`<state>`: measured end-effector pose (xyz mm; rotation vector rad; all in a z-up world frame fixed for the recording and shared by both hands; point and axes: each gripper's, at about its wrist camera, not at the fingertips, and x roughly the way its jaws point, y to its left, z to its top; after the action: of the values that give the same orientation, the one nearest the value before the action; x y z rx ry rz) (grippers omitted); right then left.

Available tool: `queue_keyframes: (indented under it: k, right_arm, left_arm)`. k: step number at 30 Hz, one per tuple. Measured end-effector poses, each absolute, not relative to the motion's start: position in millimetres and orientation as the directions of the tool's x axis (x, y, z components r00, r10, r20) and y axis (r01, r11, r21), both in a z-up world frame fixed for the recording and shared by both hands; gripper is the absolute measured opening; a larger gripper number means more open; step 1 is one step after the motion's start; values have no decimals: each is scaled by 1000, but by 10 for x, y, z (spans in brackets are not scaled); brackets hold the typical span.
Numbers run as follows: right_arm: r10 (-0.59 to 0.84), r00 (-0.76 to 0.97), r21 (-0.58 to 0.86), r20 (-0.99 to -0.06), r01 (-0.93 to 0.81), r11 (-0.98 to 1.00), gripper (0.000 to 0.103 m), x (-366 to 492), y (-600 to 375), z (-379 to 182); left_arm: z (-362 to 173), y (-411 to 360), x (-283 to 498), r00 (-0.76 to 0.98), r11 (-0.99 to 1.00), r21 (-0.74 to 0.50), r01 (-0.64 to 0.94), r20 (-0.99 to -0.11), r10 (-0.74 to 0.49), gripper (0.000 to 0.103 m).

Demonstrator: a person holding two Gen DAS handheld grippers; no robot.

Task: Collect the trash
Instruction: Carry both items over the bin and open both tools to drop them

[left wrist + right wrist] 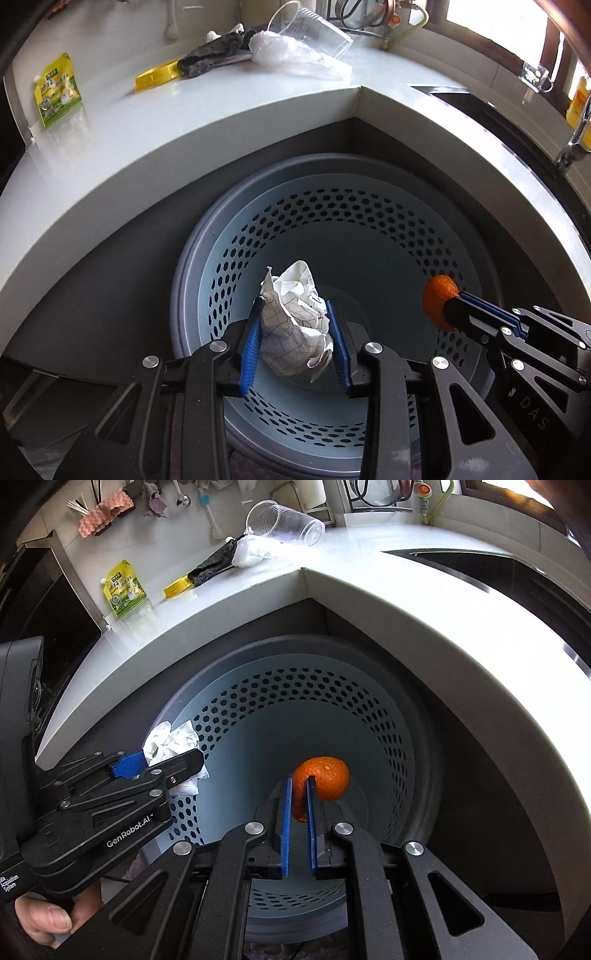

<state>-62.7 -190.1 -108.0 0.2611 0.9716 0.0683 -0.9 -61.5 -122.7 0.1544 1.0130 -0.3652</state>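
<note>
both grippers hang over the perforated bin [369, 236]. left gripper [293, 332] clamps crumpled paper [295, 325]; right gripper [300, 797] pinches orange peel [325, 777] by its edge. the thin peel could slip early or cling to the pad.

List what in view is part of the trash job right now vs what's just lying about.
In play:
- crumpled paper in left tongs
- orange peel in right tongs
- perforated bin below both

Lying about on the counter:
- clear plastic cup
- white plastic bag
- dark cloth
- yellow lid
- green sachet
</note>
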Motion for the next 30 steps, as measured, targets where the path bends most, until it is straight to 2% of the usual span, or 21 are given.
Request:
queue_keyframes:
  k: [10,16,17,19,21,30]
  right_arm:
    - [180,542,255,-821,66,965,8,-566,-1910,-1191]
    - [174,536,247,-826,68,967,9,-514,-1890,-1216]
    - [170,540,245,-824,71,967,10,-515,-1890,-1212]
    - [158,551,237,-819,74,969,22,-522,-1889,-1195]
    - [152,563,235,-812,78,969,29,-536,-1899,-1186]
    - [154,564,242,-811,84,967,30,-518,-1920,-1177]
  left_arm:
    - [-1350,-618,34,435,931,-56,360,-873,-221,37]
    - [-1344,-613,36,441,935,-56,351,-871,-218,47]
    - [-1343,-616,37,440,935,-56,350,-871,-217,48]
    - [-1344,-621,46,440,936,-56,348,-872,-215,51]
    - [-1340,-611,43,440,937,-56,345,-872,-214,53]
    - [-1323,-587,20,450,938,-50,344,-868,-211,58]
